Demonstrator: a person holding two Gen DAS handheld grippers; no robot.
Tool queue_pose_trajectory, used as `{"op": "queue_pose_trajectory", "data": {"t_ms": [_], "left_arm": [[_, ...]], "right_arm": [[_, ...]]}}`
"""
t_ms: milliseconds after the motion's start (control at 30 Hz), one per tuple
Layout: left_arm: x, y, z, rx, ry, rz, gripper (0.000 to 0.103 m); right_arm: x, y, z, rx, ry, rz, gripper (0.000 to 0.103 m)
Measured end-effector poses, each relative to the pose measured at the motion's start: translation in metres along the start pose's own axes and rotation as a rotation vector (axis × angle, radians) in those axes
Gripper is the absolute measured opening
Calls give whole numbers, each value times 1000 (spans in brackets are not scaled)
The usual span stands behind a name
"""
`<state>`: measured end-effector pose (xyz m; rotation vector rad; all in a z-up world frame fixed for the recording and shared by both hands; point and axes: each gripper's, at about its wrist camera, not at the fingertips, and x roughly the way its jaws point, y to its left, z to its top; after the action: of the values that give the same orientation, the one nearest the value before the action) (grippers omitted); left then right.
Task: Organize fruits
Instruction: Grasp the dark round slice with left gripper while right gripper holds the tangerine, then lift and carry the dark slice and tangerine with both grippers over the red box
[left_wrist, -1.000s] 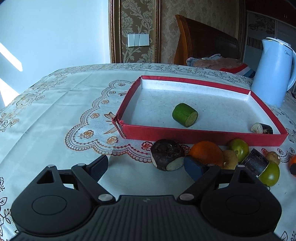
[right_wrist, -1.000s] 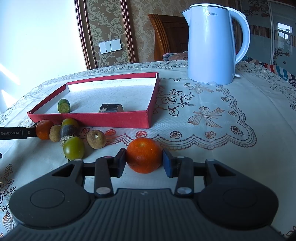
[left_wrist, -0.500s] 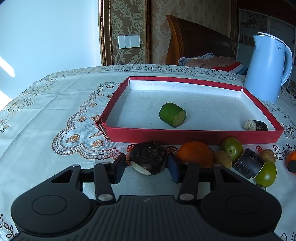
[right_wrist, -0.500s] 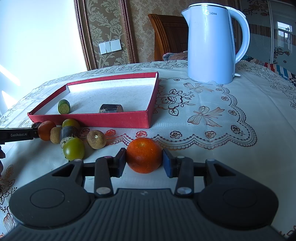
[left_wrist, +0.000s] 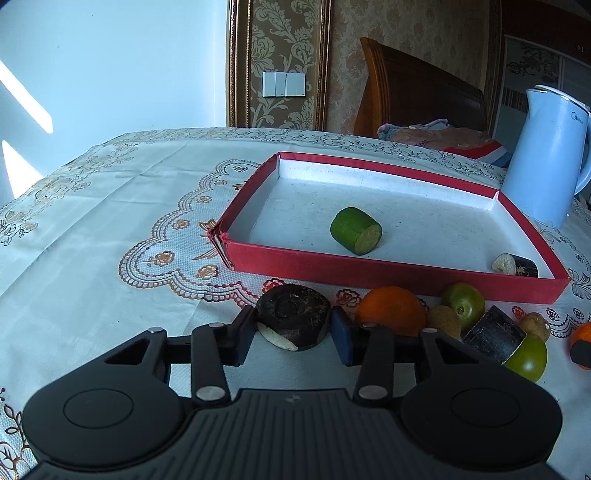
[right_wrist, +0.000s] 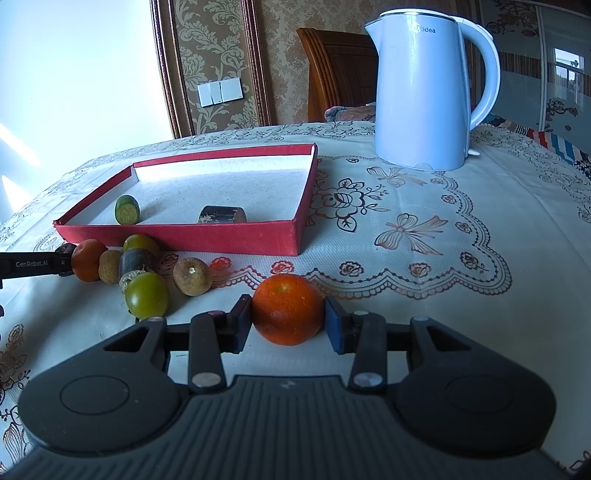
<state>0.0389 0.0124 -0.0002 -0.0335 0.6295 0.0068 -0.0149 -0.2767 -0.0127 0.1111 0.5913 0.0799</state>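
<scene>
Your left gripper (left_wrist: 293, 328) has the dark cut piece (left_wrist: 293, 320) between its jaws, just in front of the box's (left_wrist: 391, 273) near wall. Inside the box: one cut cylinder (left_wrist: 356, 230) near the middle, a smaller piece (left_wrist: 515, 264) in the near right corner. To your right of the held piece, a cluster of fruit (left_wrist: 456, 317) lies along the box front. Your right gripper (right_wrist: 288, 319) has an orange (right_wrist: 288, 309) between its jaws, in front of the box's right corner. The kettle (right_wrist: 424, 96) stands behind, right of the box.

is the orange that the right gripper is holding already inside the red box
No, the orange sits clamped in the right gripper over the tablecloth, in front of the red box and outside its wall.
</scene>
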Motion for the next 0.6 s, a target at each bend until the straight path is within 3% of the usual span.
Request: {"op": "queue_pose_trajectory", "data": {"t_ms": [600], "left_arm": [[-6, 6, -3, -41, -43, 27, 44]], "right_arm": [[-1, 2, 0, -18, -7, -22, 39]]}}
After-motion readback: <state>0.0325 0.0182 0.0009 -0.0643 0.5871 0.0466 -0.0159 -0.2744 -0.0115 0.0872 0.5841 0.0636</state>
